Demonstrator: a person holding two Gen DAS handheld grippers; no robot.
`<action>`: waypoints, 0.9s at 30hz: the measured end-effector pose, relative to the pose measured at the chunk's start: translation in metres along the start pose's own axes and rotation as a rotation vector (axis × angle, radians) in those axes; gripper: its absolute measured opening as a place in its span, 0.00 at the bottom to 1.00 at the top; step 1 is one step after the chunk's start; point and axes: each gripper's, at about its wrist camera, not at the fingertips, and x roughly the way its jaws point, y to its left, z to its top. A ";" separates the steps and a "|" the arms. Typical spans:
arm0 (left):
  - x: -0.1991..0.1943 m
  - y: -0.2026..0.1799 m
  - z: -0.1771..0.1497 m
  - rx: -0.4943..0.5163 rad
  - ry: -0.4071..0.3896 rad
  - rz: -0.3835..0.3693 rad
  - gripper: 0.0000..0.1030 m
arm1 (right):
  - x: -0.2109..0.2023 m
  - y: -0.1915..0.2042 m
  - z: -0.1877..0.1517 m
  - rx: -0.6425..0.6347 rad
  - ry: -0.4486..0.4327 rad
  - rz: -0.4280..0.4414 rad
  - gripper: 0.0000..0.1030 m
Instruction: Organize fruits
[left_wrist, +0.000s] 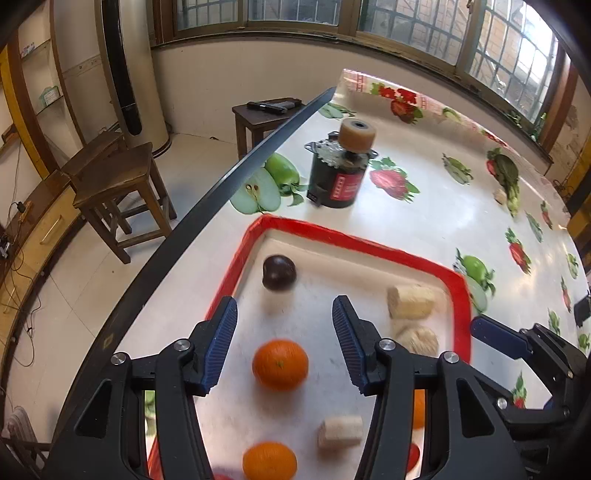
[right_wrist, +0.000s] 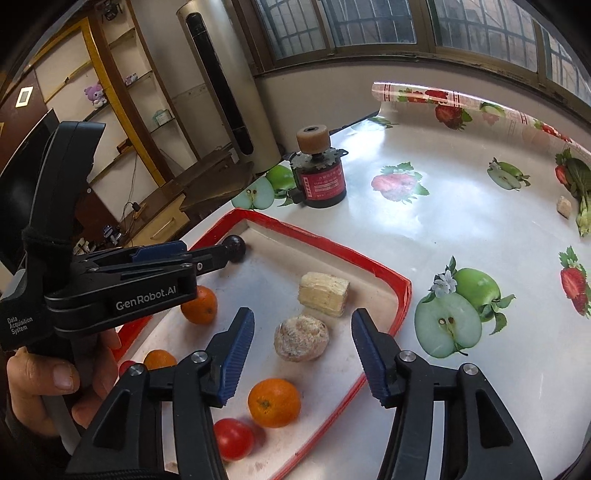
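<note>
Red-rimmed tray: the tray (right_wrist: 400, 295) lies on the bench (right_wrist: 461, 236) near its left edge; every place below is given from this tray.
Fruit gathered: three oranges, one (left_wrist: 280, 364) mid-tray, one (left_wrist: 269, 463) nearer the camera, one (right_wrist: 274, 402) toward the tray's near right side; a tomato (right_wrist: 233, 439) just beside that last orange; a dark plum (left_wrist: 279, 273) in the far left corner.
Other pieces: two pale corn chunks (right_wrist: 324, 293) (left_wrist: 340, 432) and a rough brown lump (right_wrist: 301, 338) also lie inside, so the tray appears to be the collecting place.
Left claw: the left claw (left_wrist: 284, 345) hangs above the tray's middle, jaws partly apart and empty, the mid-tray orange below the gap, untouched; probably just let go.
Right claw: the right claw (right_wrist: 303, 354) hangs over the tray's right half, jaws likewise parted around nothing, the brown lump below them.
Hand: a hand (right_wrist: 55, 384) grips the left tool's handle, beyond the tray's left rim.
Outside the tray: a small motor (right_wrist: 319, 173) stands beyond the far rim; a pale scrap (right_wrist: 564, 207) and some greens (right_wrist: 581, 192) lie well apart to the far right, possibly not yet sorted.
</note>
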 end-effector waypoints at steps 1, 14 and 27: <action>-0.004 0.000 -0.004 0.001 -0.002 -0.004 0.51 | -0.004 0.001 -0.003 -0.003 -0.002 0.005 0.56; -0.059 -0.004 -0.073 0.019 -0.059 -0.065 0.65 | -0.050 0.003 -0.060 -0.121 -0.030 0.075 0.70; -0.109 -0.003 -0.124 0.040 -0.123 -0.050 0.73 | -0.098 0.027 -0.104 -0.306 -0.056 0.167 0.84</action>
